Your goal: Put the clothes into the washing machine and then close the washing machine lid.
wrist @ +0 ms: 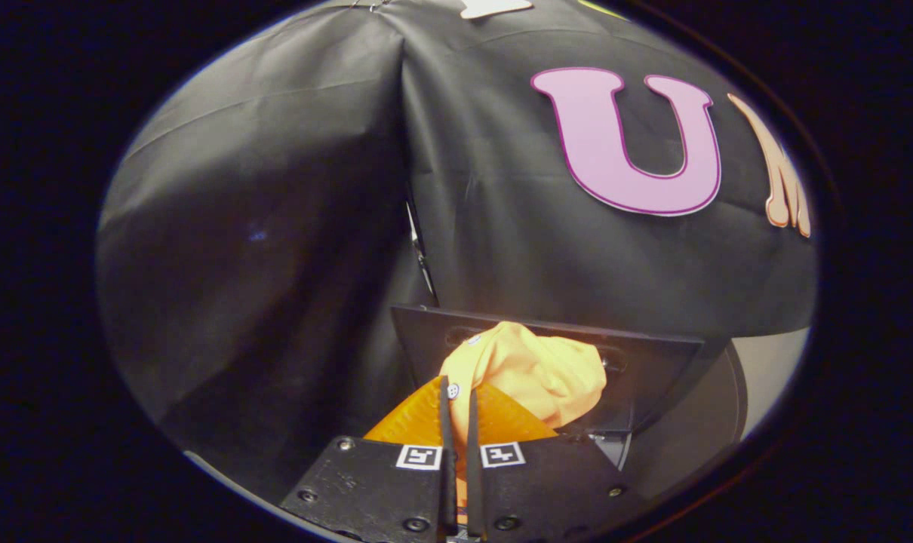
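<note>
Gripper [458, 400] pinched nearly closed on a bunched yellow-orange cloth garment [536, 369], held up just ahead of the fingers, in front of a dark raised washing-machine lid [653, 369]. Looks like mid-carry. Next up, probably: lower into the tub, release, then close lid.

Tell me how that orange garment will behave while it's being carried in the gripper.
The orange garment bunches in soft folds, so it's probably floppy and will sag. It looks light for its bulk. The hand-held gripper has its fingers nearly together on the cloth, so a thin pinch might slip.
</note>
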`<state>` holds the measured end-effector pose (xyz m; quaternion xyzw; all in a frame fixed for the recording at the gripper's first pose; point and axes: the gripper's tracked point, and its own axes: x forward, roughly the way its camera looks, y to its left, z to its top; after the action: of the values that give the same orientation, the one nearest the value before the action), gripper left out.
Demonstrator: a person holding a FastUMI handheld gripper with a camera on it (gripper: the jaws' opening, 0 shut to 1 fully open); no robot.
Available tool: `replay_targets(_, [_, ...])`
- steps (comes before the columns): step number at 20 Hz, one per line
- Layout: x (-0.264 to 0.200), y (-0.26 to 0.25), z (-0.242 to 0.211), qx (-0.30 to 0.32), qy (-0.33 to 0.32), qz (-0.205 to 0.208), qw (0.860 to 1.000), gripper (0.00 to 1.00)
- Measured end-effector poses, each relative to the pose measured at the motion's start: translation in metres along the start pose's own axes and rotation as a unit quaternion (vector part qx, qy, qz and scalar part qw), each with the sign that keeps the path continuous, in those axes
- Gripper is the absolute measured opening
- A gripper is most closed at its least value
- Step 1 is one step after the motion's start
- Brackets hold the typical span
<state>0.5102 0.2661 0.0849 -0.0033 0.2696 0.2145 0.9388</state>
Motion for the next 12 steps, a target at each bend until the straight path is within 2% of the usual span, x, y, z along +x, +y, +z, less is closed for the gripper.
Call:
replay_targets(1, [0.003, -0.005, -0.006, 0.003, 0.007, -0.007, 1.000, 0.06])
replay_targets(4, [0.010, -0.017, -0.012, 0.020, 0.002, -0.026, 0.999, 0.17])
replay_targets(9, [0.007, -0.026, 0.004, 0.073, -0.026, -0.030, 0.997, 0.62])
replay_targets(12, [0.010, -0.029, 0.036, 0.089, -0.091, -0.028, 0.992, 0.90])
